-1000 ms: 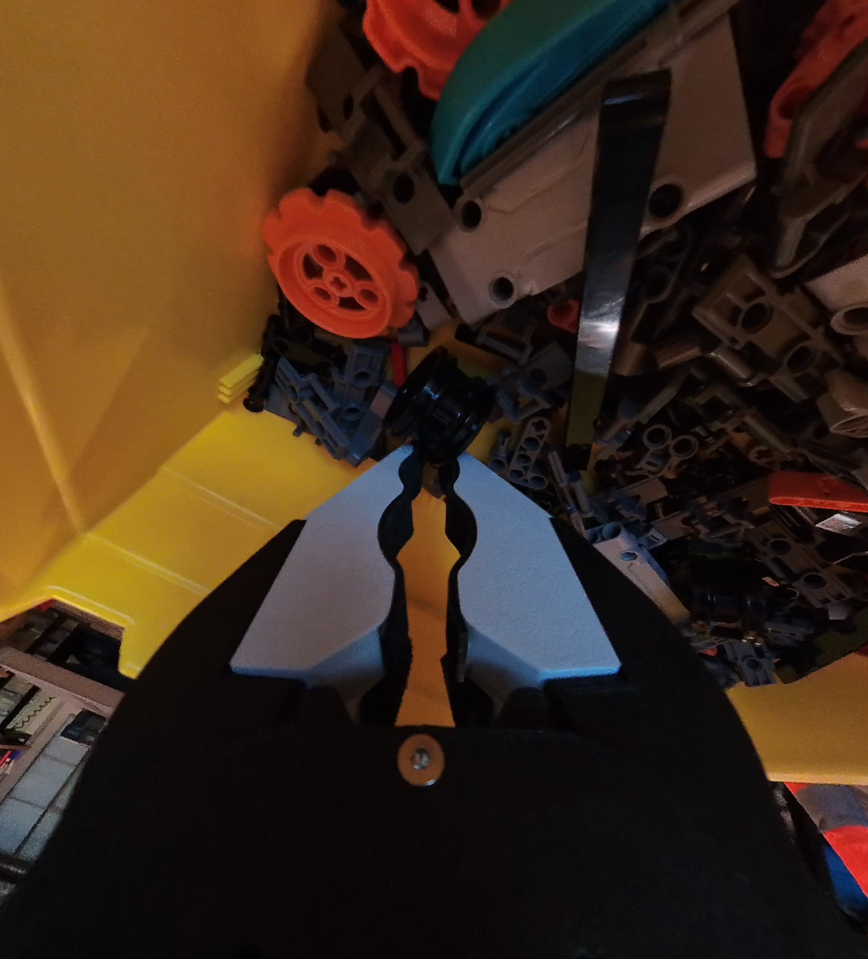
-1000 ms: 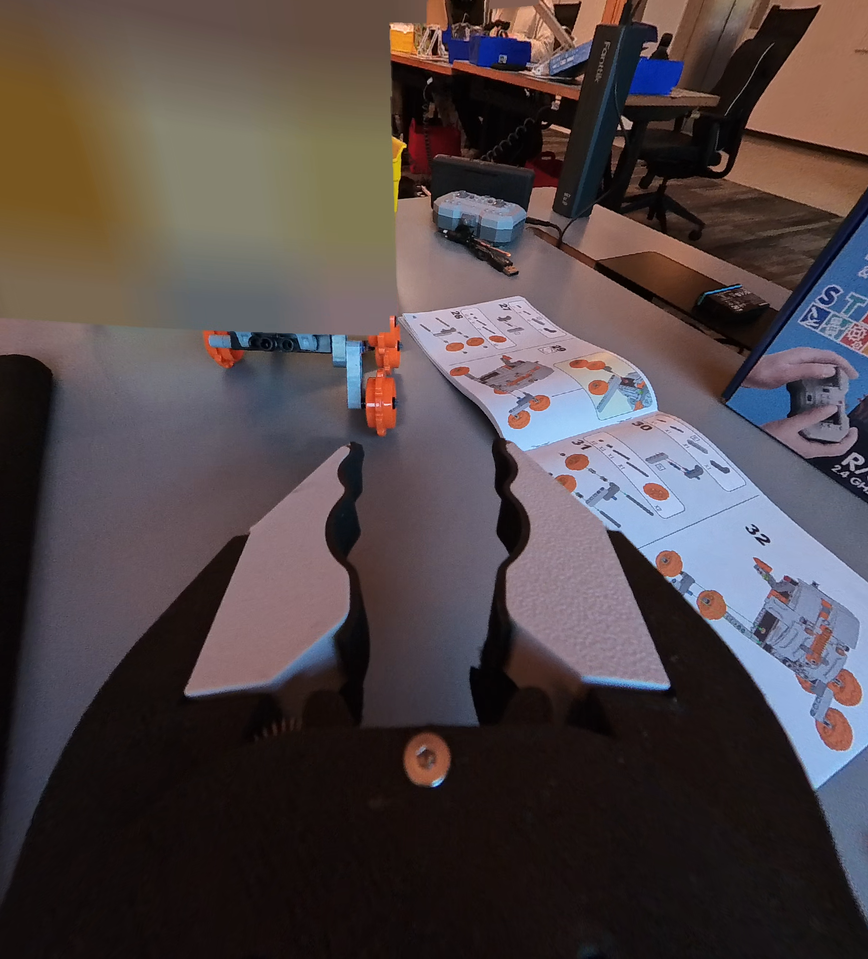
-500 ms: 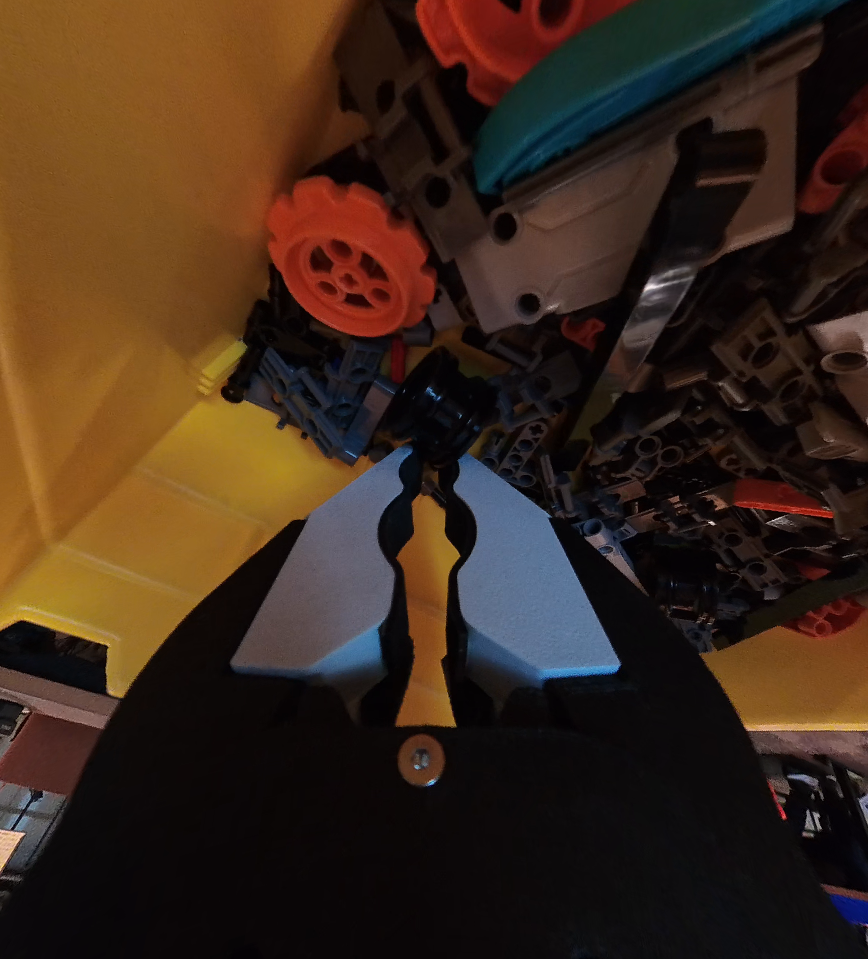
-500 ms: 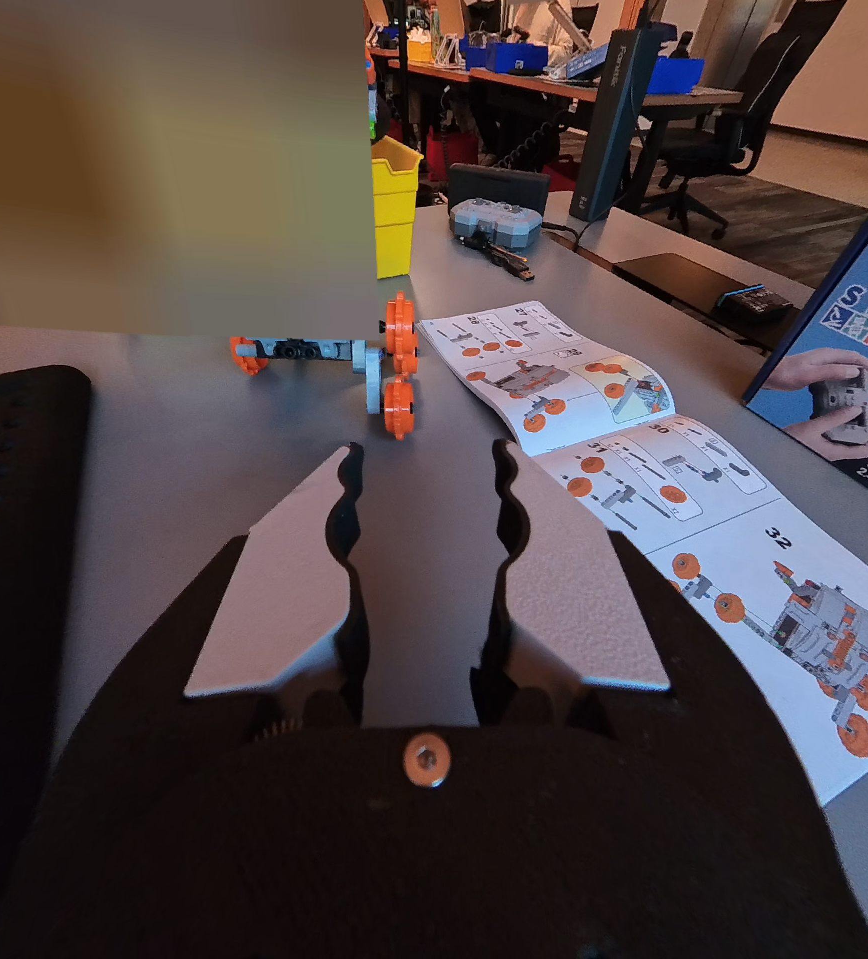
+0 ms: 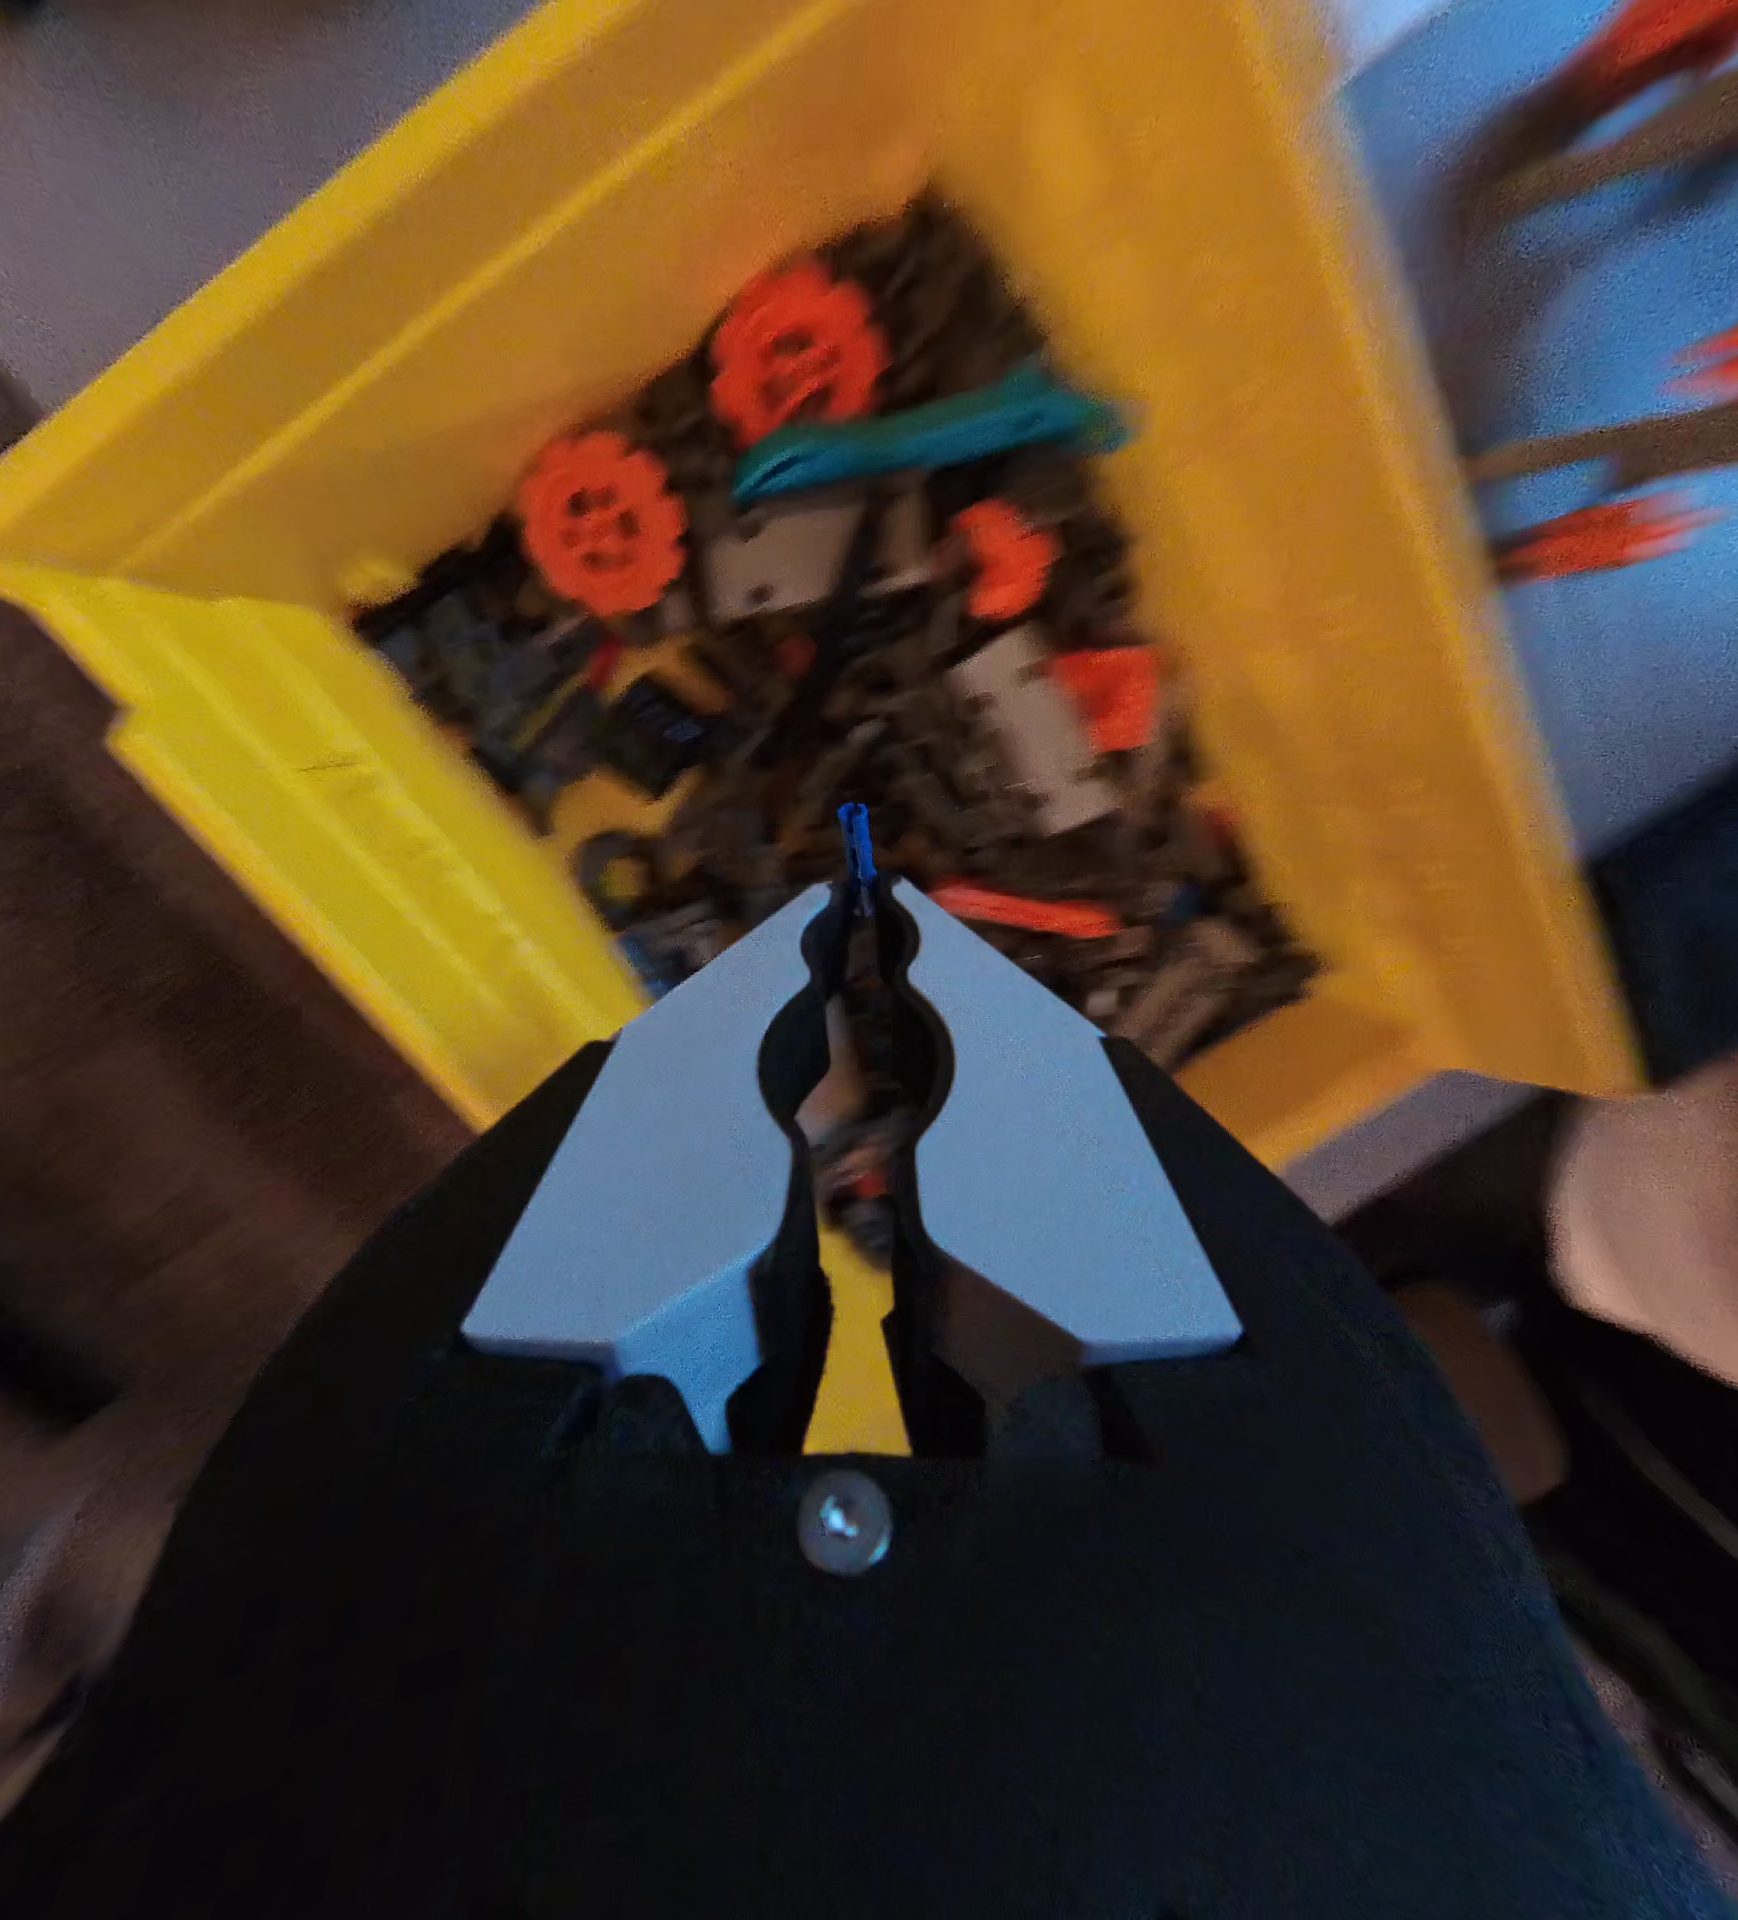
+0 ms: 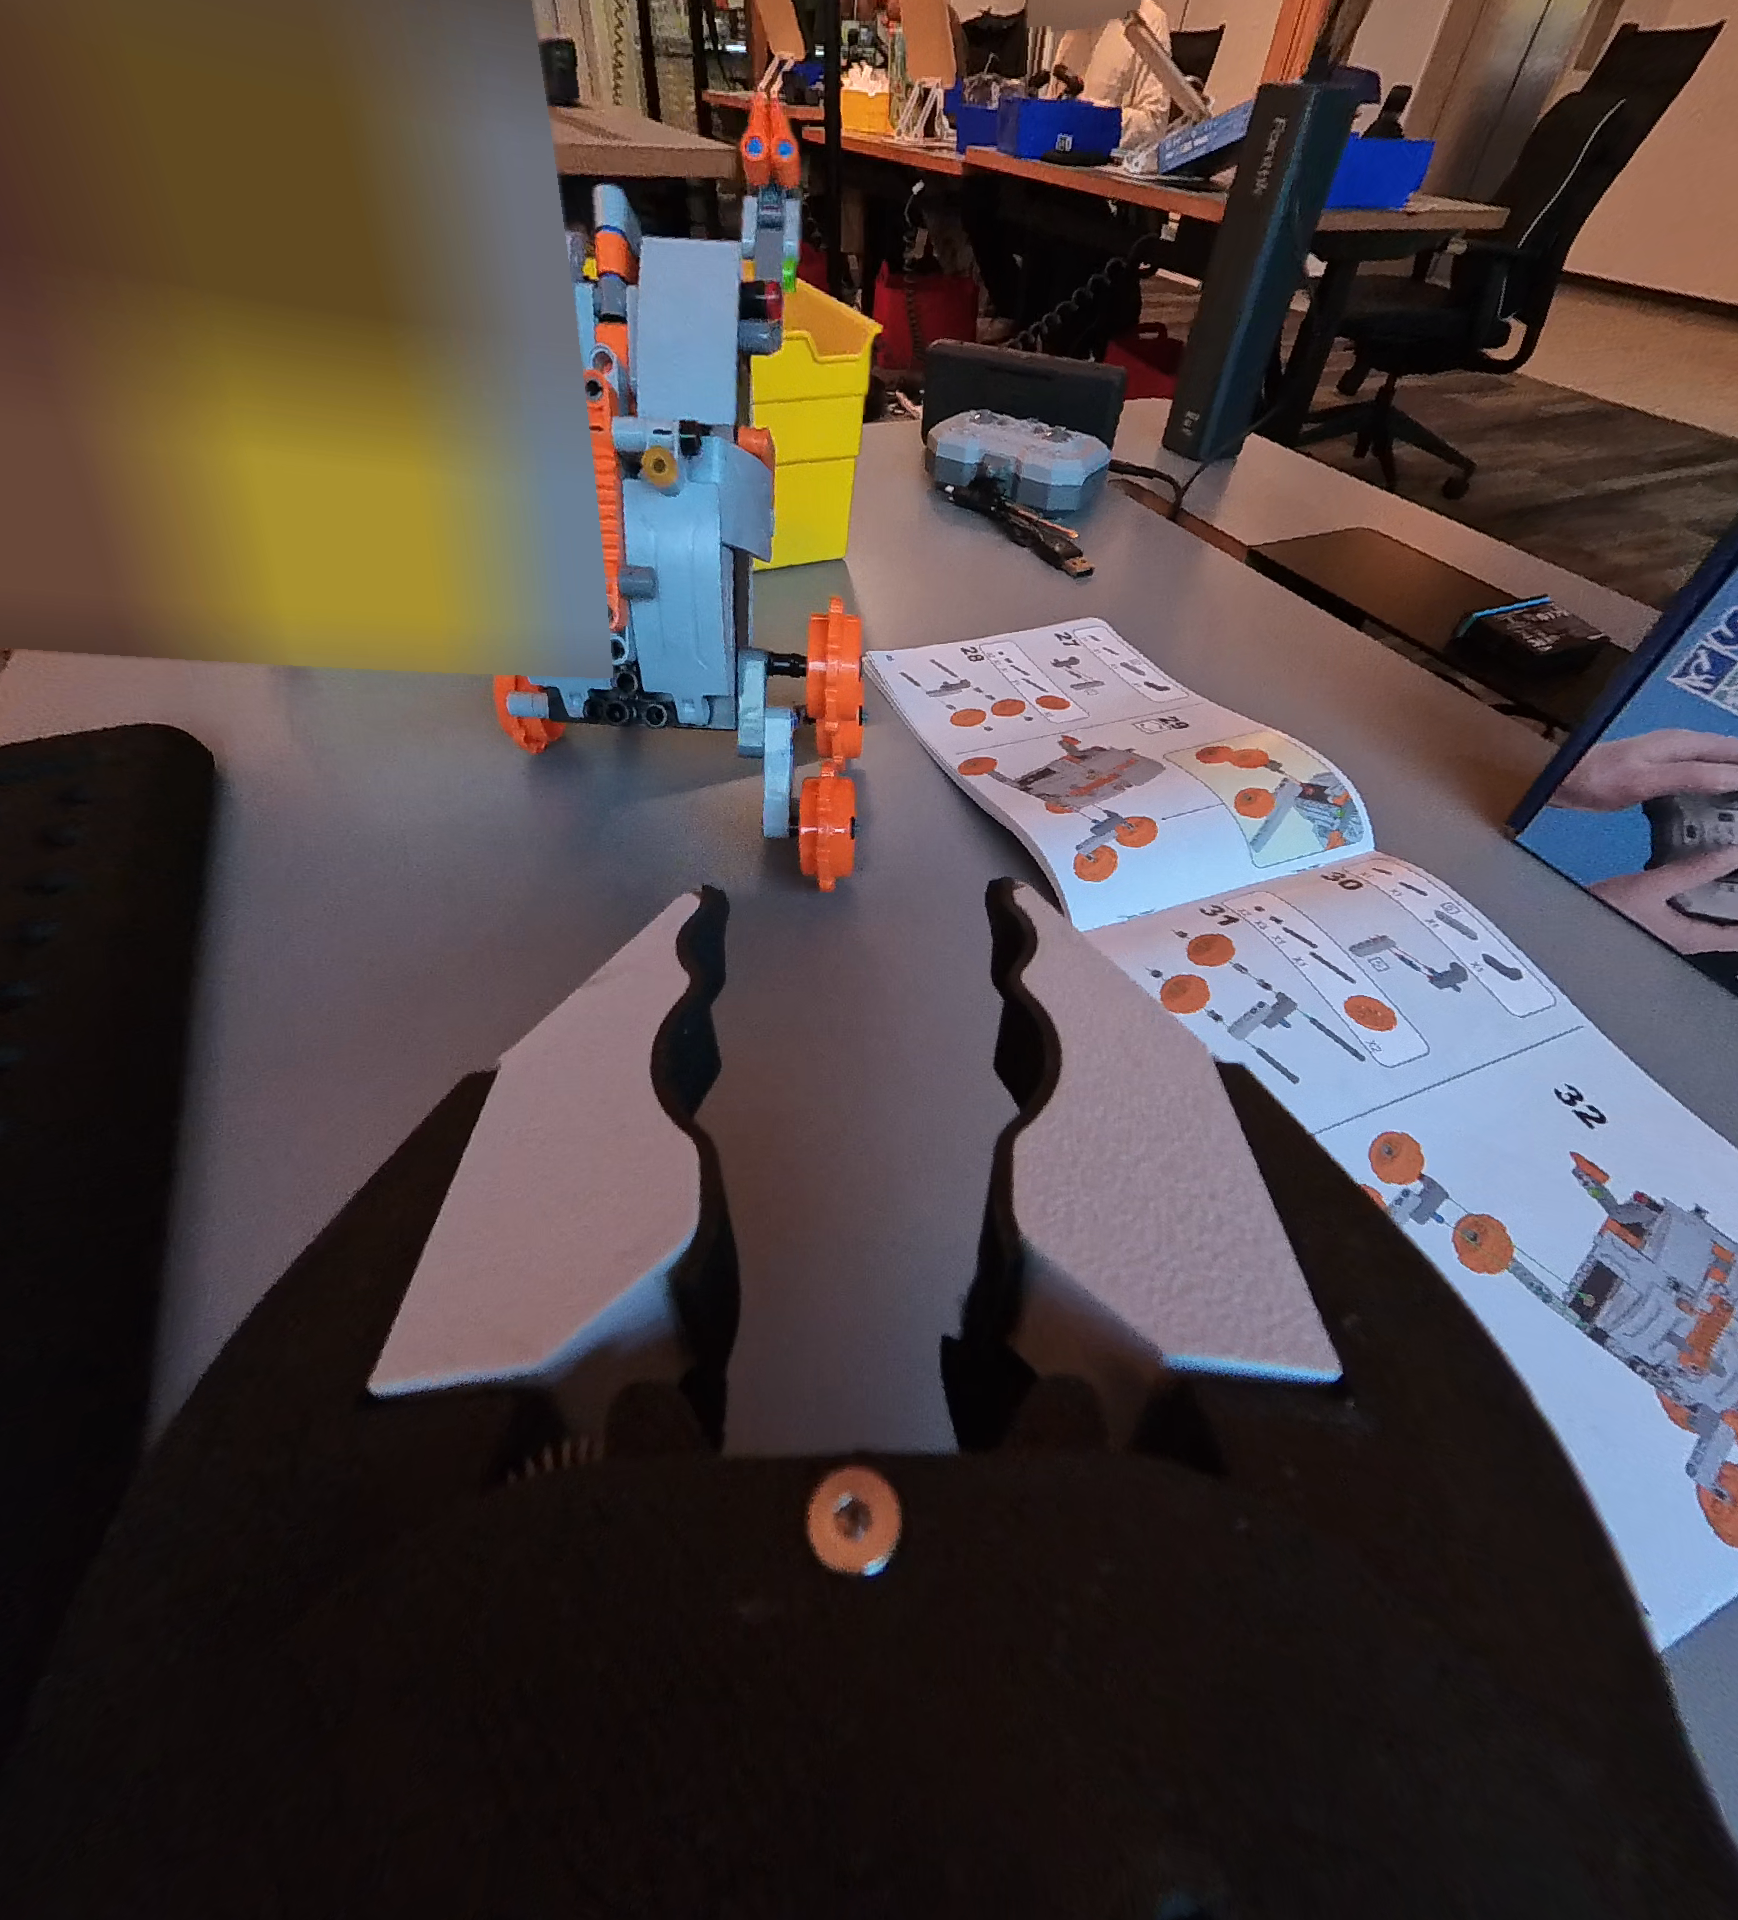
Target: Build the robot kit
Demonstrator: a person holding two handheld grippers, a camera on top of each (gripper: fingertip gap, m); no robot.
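In the left wrist view my left gripper [image 5: 860, 883] is shut on a small blue pin [image 5: 854, 844] that sticks out past its tips. It hangs above a yellow bin [image 5: 345, 260] full of dark, grey and orange building parts, among them orange gear wheels [image 5: 600, 525]; this view is blurred. In the right wrist view my right gripper [image 6: 854, 904] is open and empty just above the grey table [image 6: 377, 883]. A partly built grey model with orange wheels [image 6: 683, 540] stands a short way ahead of its tips, the nearest wheel [image 6: 829, 821] just beyond them.
An open instruction booklet [image 6: 1260, 935] lies right of the right gripper, with a blue box [image 6: 1727, 831] upright beyond it. A small yellow bin [image 6: 808, 447] and a grey controller [image 6: 1016, 457] sit farther back. A black pad [image 6: 34, 1039] lies at the left. About 40 cm separates my left fingertips from my right. Measured from the fingertips, the nearest wheel [image 6: 829, 821] is 9 cm or so from the right gripper and 35 cm from the left.
My left gripper has pulled back up out of the bin, away from the black round part at its tips, and a blue pin now shows in them. The right view has tilted up toward the model.
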